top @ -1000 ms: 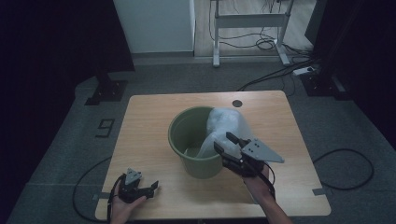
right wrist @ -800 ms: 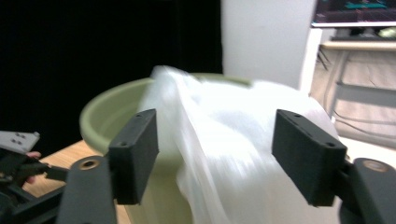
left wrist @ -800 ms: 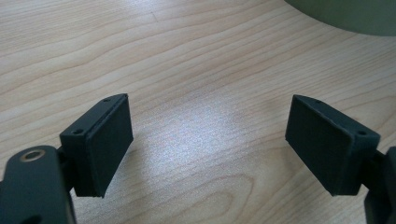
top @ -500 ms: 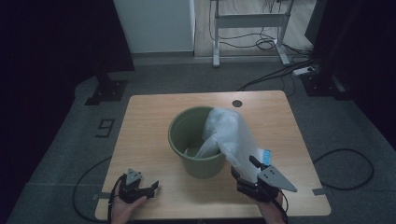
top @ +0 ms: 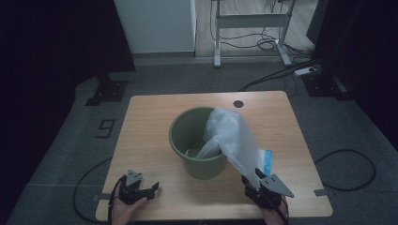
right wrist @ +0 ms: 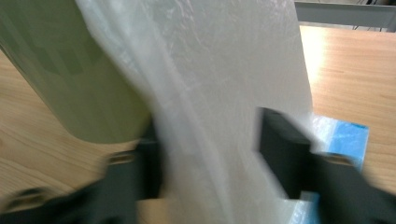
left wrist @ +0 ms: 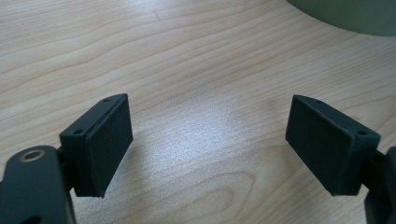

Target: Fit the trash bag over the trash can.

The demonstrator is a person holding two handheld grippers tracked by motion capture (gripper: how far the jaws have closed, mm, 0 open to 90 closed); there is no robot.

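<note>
A green bucket [top: 202,166] stands in the middle of the wooden table [top: 150,122]. A translucent plastic bag [top: 232,136] hangs out over its right rim and stretches down to the front right. There my right gripper [top: 251,182] is shut on the bag's end, near the table's front edge. In the right gripper view the bag [right wrist: 210,84] runs between the two jaws of the gripper [right wrist: 208,149], with the bucket [right wrist: 70,79] to the left. My left gripper [top: 151,190] rests at the front left, open and holding nothing [left wrist: 208,140], with the bucket's base [left wrist: 350,14] farther off.
A flat blue packet [top: 266,161] lies on the table just right of the stretched bag, also seen as the blue packet [right wrist: 343,137] behind the right jaw. A small dark round hole [top: 239,103] marks the far table edge. Cables trail on the grey floor around the table.
My right gripper has pulled back from the bucket's rim to the table's front edge, drawing the bag out and taut. The left gripper has stayed put.
</note>
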